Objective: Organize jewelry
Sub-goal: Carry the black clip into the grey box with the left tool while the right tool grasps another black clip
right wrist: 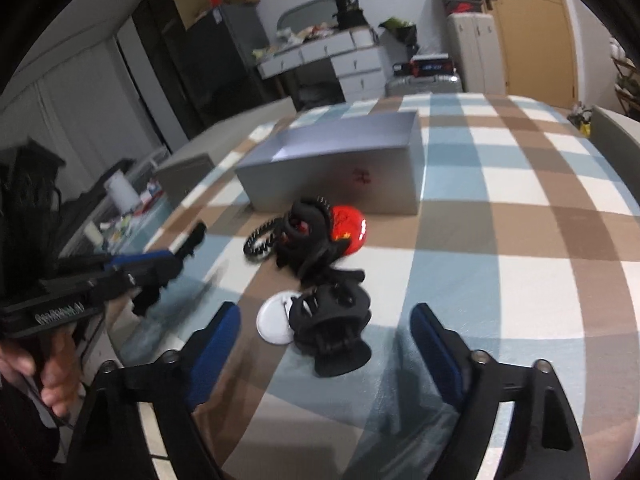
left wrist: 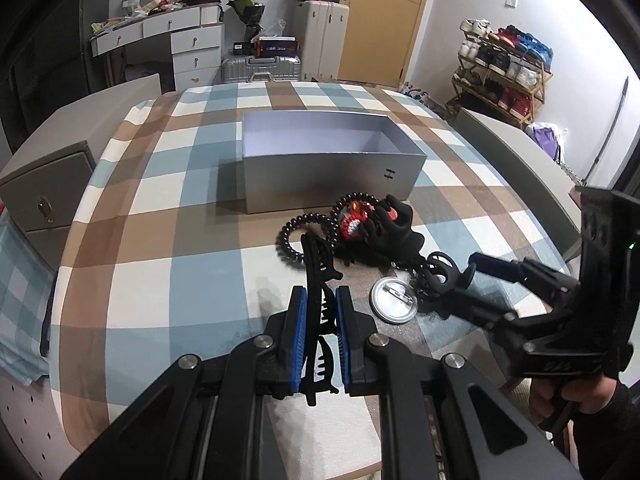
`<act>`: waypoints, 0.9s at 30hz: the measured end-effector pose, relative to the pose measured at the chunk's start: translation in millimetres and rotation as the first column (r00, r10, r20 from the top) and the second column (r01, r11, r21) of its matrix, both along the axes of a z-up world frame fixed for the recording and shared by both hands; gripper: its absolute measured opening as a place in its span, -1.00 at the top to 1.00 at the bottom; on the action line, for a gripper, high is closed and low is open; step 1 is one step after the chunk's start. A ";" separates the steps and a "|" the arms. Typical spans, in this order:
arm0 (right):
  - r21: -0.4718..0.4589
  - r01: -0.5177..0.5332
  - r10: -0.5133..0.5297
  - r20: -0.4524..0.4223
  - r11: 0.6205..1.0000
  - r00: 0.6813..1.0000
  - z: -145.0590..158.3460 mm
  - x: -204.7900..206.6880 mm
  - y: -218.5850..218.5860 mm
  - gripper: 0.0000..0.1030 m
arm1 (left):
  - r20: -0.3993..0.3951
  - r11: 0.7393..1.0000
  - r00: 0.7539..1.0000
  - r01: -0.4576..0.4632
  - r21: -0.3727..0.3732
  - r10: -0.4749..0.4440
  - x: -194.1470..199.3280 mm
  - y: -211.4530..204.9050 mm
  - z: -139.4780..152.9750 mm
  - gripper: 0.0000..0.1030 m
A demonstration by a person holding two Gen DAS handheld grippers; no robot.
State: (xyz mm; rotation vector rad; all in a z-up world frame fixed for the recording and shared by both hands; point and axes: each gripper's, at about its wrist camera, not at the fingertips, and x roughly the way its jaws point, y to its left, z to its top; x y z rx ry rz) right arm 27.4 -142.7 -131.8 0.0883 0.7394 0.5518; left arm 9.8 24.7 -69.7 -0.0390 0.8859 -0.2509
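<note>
We read a dark "H"-shaped mark on the open grey cardboard box (left wrist: 332,168), front wall. Other labels too blurred.

A table covered by a blue, brown and white checked cloth (left wrist: 168,184) is seen bearing an open grey box (left wrist: 332,168), with a heap just before it: beaded coil bands (left wrist: 294,236), a red ornament (right wrist: 352,228), black claw clips (right wrist: 332,324), a round white badge (left wrist: 394,302).

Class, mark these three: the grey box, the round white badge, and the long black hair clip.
grey box (left wrist: 332,180), left wrist view, front wall.
round white badge (left wrist: 394,298), left wrist view, its back face.
long black hair clip (left wrist: 316,280), left wrist view, spine between the pads.
</note>
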 end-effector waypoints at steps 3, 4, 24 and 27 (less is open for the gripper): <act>0.001 -0.003 0.003 -0.007 1.000 1.000 -2.7 0.3 1.9 -0.49 | 0.001 1.000 1.000 -0.010 -0.008 0.010 1.2 4.0 0.6 0.82; -0.004 -0.003 0.003 -0.008 1.000 1.000 -3.6 0.8 2.5 -0.44 | 0.001 1.000 1.000 -0.012 -0.011 0.012 1.5 5.0 0.8 0.82; 0.157 0.007 -0.029 0.143 0.988 0.989 50.2 -3.6 -26.0 0.15 | 0.081 0.999 0.997 -0.014 -0.039 0.017 25.8 7.4 31.5 0.82; 0.201 0.003 -0.038 0.167 0.980 0.985 67.0 8.6 -29.5 0.15 | 0.097 0.999 0.995 -0.014 -0.049 0.019 40.9 8.4 39.0 0.82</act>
